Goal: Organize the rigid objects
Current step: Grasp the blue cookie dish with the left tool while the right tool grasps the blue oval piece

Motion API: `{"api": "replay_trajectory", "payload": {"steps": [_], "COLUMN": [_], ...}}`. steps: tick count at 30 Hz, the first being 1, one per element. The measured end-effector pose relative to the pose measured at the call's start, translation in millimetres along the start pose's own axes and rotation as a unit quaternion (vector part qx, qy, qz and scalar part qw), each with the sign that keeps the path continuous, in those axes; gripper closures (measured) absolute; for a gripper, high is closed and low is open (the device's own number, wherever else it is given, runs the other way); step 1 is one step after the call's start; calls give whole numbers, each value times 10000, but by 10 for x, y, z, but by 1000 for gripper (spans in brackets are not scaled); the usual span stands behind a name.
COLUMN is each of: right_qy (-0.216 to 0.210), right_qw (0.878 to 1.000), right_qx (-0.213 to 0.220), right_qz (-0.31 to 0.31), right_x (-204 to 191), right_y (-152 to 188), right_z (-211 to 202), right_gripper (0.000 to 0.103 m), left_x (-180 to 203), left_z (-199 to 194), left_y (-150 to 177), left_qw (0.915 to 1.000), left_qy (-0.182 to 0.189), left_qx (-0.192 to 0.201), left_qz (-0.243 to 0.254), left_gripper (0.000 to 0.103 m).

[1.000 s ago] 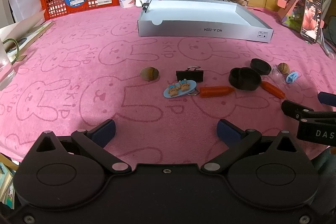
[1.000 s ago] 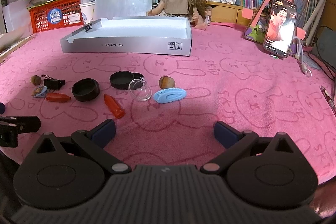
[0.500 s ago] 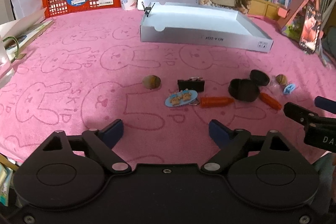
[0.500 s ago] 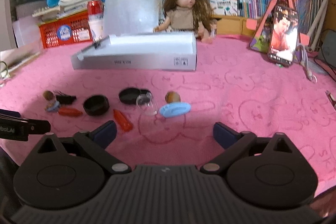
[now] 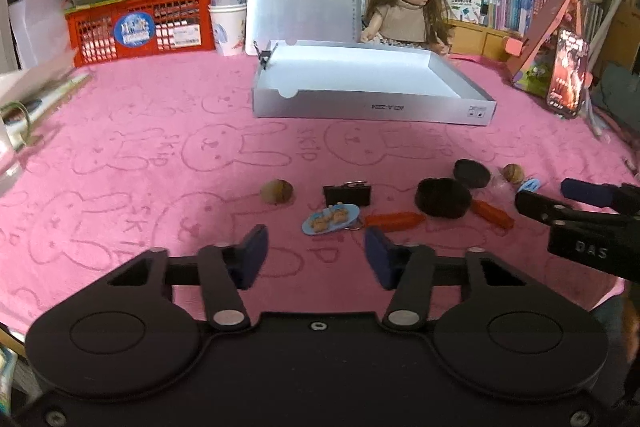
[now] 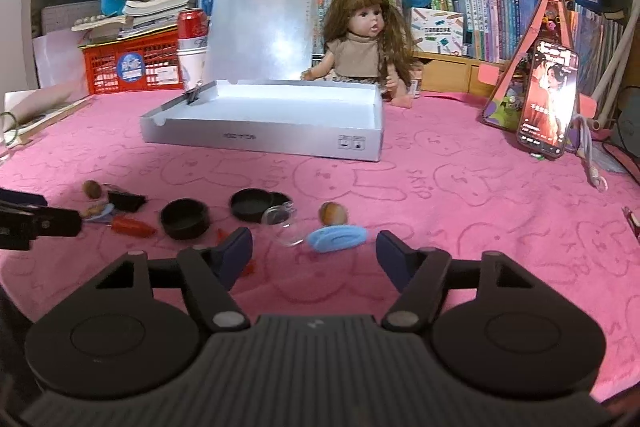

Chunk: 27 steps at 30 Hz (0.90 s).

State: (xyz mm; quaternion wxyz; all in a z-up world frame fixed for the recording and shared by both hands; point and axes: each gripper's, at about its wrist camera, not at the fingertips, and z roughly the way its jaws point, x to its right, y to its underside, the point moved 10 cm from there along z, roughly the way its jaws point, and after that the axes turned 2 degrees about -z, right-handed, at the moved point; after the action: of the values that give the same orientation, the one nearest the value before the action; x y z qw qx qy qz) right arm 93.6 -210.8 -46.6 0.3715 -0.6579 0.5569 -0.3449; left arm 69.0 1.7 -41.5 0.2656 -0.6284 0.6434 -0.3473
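While both tools hang above the pink cloth (image 5: 120, 131), their jaws have just been narrowing from full spread with nothing between them, so I judge no sorting has begun. The left gripper (image 5: 316, 255) stands part open and empty, low in the frame, below the blue charm (image 5: 330, 219). The right gripper (image 6: 314, 253) gapes wider, empty, below the blue oval clip (image 6: 337, 238). At upper centre waits the white box (image 5: 372, 107).

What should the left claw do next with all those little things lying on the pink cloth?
Probably ease forward and down over the blue oval clip, which lies right ahead of the left claw. Its jaws have just been closing, yet nothing sits between them. The open white box behind looks empty, so a first item to carry there seems the likely aim.
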Motion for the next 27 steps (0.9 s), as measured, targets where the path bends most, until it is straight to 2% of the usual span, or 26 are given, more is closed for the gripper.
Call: {"api": "replay_trajectory", "payload": {"steps": [4,8,12,13,14,15,17,18,27], "right_qy": [13,23,-30,-38,-49,-76,-148,-156,-216], "right_qw": [10000,9999,9999,9998,9998,9997,9996,9995,9995], "right_qx": [-4,23,-10,-15,-34,-61,-125,-155,-61], "right_qz": [-2,-135,-166,-193,-208,-207,-212,-211,-207], "right_x": [92,115,105,99,93,88,74,72,48], "right_y": [-5,-28,-30,-29,-25,-22,-6,0,-69], "right_z": [81,139,193,204,219,231,254,265,177], "right_gripper": [26,27,31,34,38,40,56,59,59], "left_x": [78,115,105,98,89,82,76,75,99], "left_z": [43,149,287,307,320,335,336,330,202], "left_y": [-31,-65,-56,-54,-54,-51,-50,-49,-105], "left_qw": [9998,9999,9999,9999,9999,9999,9999,9999,9998], "left_qy": [168,98,83,47,-1,-38,-15,-4,34], "left_qx": [68,114,1,26,43,42,72,79,208], "left_qz": [14,10,-129,-142,-125,-95,-114,-117,15], "left_gripper": [56,57,66,67,73,73,73,73,74]}}
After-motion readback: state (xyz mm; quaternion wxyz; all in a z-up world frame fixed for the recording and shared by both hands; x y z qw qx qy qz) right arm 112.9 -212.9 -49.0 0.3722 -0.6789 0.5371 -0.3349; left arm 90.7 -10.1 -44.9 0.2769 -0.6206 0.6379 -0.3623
